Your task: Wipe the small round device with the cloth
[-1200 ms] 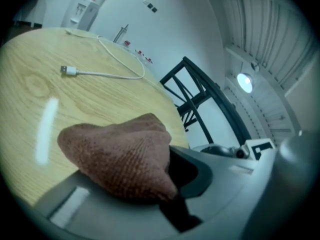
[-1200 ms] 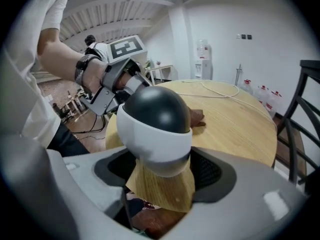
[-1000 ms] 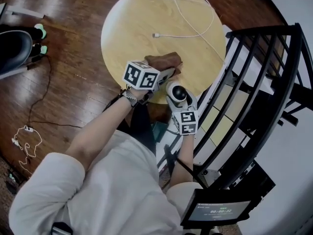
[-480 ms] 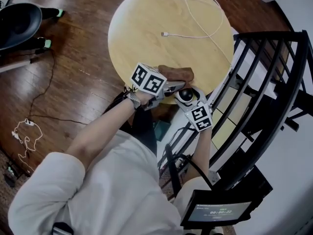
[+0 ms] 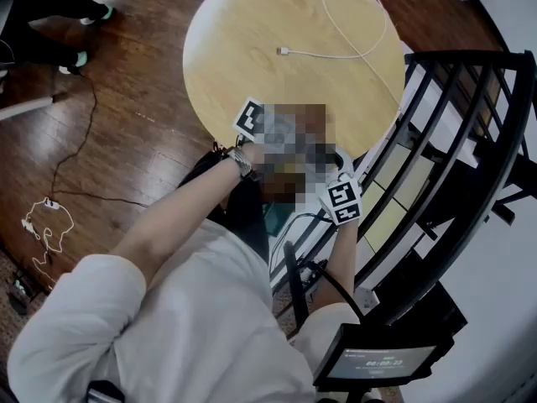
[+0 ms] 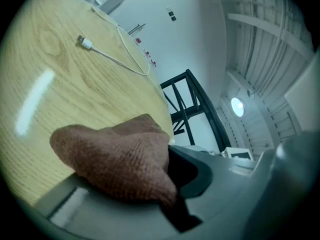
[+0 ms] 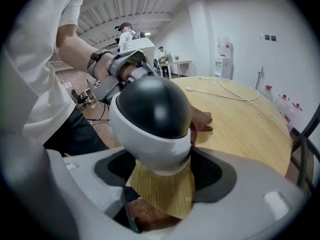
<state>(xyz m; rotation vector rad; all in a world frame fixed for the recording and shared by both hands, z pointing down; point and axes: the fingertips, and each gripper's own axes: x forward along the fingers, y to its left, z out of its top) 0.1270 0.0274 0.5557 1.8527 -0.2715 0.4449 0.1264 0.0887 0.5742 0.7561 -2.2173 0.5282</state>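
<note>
The small round device (image 7: pixel 152 119), a white ball with a black dome, sits between the jaws of my right gripper (image 7: pixel 160 170), which is shut on its lower part above the round wooden table's (image 7: pixel 240 126) near edge. My left gripper (image 6: pixel 150 196) is shut on a brown cloth (image 6: pixel 117 156). In the right gripper view the cloth (image 7: pixel 201 121) lies against the device's far side, with the left gripper (image 7: pixel 117 76) behind it. In the head view a mosaic patch hides the jaws, cloth and device; only the marker cubes (image 5: pixel 252 117) (image 5: pixel 340 201) show.
A white USB cable (image 5: pixel 336 53) lies looped across the table's (image 5: pixel 243 32) far half. A black metal railing (image 5: pixel 470 141) stands close on the right. A screen (image 5: pixel 382 363) is at the lower right. Cords (image 5: pixel 50 225) lie on the wooden floor to the left.
Both grippers have shifted a little to the right along the table's near edge. The cloth has closed in on the device, and a mosaic patch now covers them in the head view.
</note>
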